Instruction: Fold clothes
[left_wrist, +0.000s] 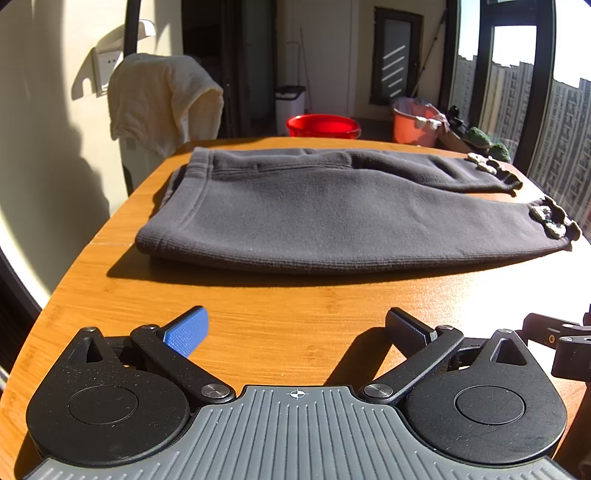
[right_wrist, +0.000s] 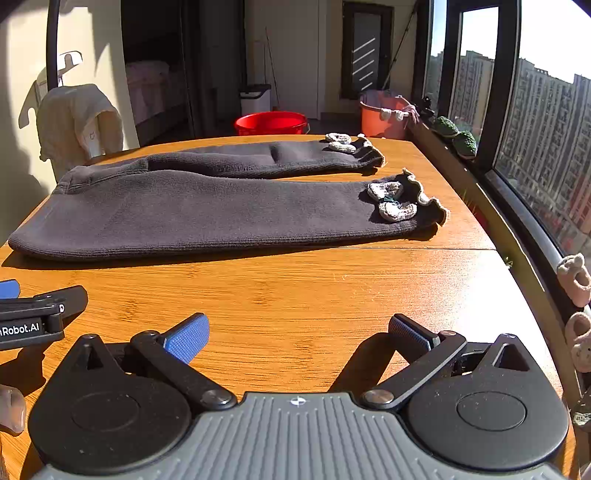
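Dark grey knit trousers (left_wrist: 314, 214) lie flat on the wooden table (left_wrist: 295, 306), waistband to the left, both legs stretching right. Pale crochet trims (right_wrist: 391, 201) decorate the ruffled cuffs. In the right wrist view the trousers (right_wrist: 207, 218) span the far half of the table (right_wrist: 314, 295). My left gripper (left_wrist: 295, 328) is open above bare wood in front of the trousers, nothing between its fingers. My right gripper (right_wrist: 297, 330) is also open, short of the nearer leg, holding nothing. The left gripper's body (right_wrist: 33, 317) shows at the left edge of the right wrist view.
A chair draped with a cream towel (left_wrist: 162, 99) stands past the table's far left. A red basin (left_wrist: 323, 125) and an orange bucket (left_wrist: 415, 123) sit on the floor behind. A window ledge (right_wrist: 454, 136) with small plants runs along the right; crochet items (right_wrist: 576, 280) hang there.
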